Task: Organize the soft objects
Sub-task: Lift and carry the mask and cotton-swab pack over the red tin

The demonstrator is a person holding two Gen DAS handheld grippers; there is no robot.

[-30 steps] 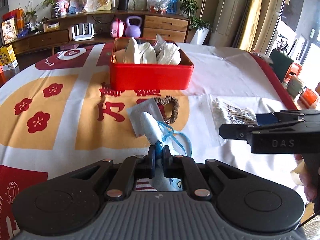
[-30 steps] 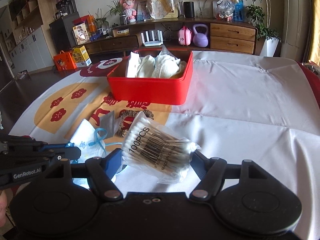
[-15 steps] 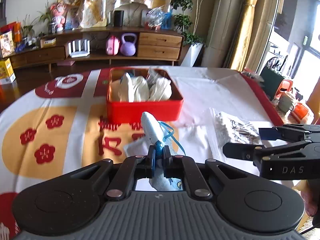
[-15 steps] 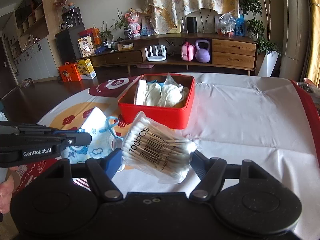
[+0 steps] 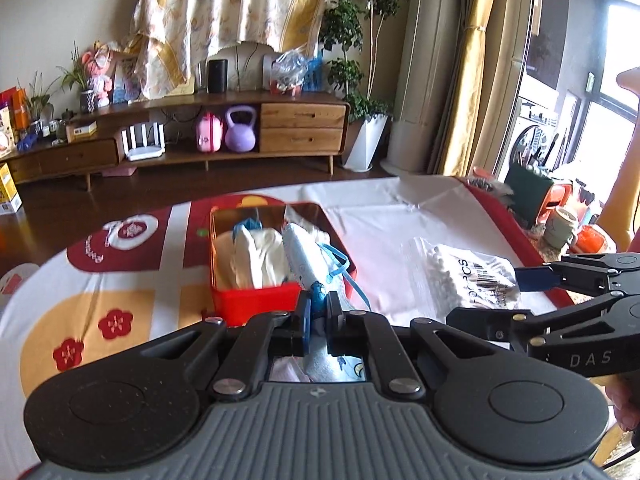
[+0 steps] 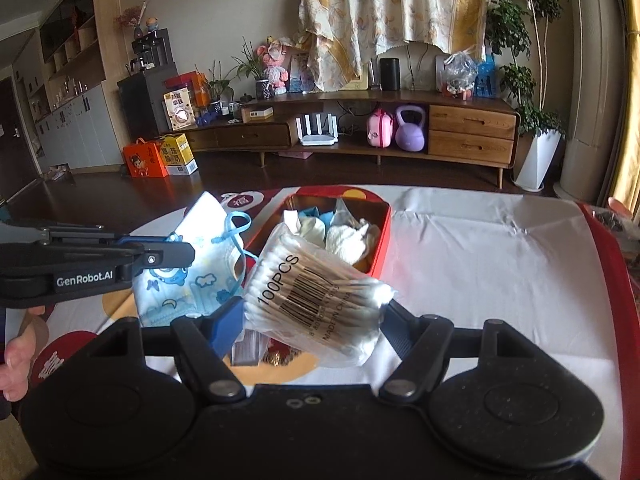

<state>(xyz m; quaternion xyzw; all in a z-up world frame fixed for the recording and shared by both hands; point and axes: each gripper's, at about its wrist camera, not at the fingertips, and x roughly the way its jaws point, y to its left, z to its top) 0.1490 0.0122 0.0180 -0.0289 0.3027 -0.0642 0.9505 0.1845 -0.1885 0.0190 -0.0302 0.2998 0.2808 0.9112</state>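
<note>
1. Both my hands have risen since a second ago — mask and swab bag are now lifted off the table.
2. My left gripper (image 5: 318,307) is pressed tight on the mask (image 6: 188,264).
3. My right gripper (image 6: 312,322) pinches the swab bag (image 6: 316,296) between wide-set fingers.
4. Both hang near the red box (image 5: 256,300) — cloths (image 6: 348,238) inside.

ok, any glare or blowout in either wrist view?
Left wrist: window at the right edge blown out, glare on the tin's inner wall. Right wrist: evenly lit, mild sheen on the swab bag, barcode readable. Both bend at the edges.
</note>
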